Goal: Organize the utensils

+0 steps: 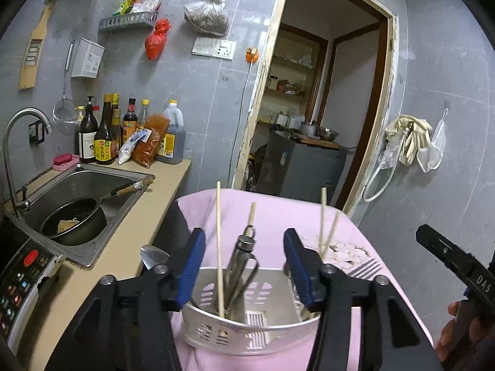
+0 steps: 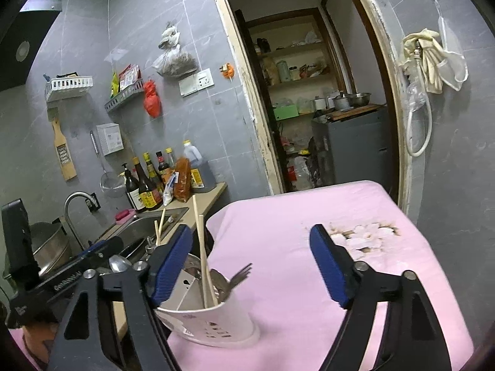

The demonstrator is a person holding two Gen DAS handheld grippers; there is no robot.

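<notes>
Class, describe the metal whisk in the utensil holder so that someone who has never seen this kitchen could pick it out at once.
Start at the pink cloth covering the table right of the sink counter. On it stands a white slotted utensil holder. Among the pale wooden chopsticks standing in it, the whisk is the only grey metal piece with wire loops and a ring at its top.

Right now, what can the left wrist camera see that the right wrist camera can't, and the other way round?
Only the left wrist view shows the dark pot in the sink and a control panel at its lower left. Only the right wrist view shows the black range hood and a steel pot beside the faucet. Both show the white utensil holder with chopsticks on the pink cloth, the sauce bottles and the doorway.
</notes>
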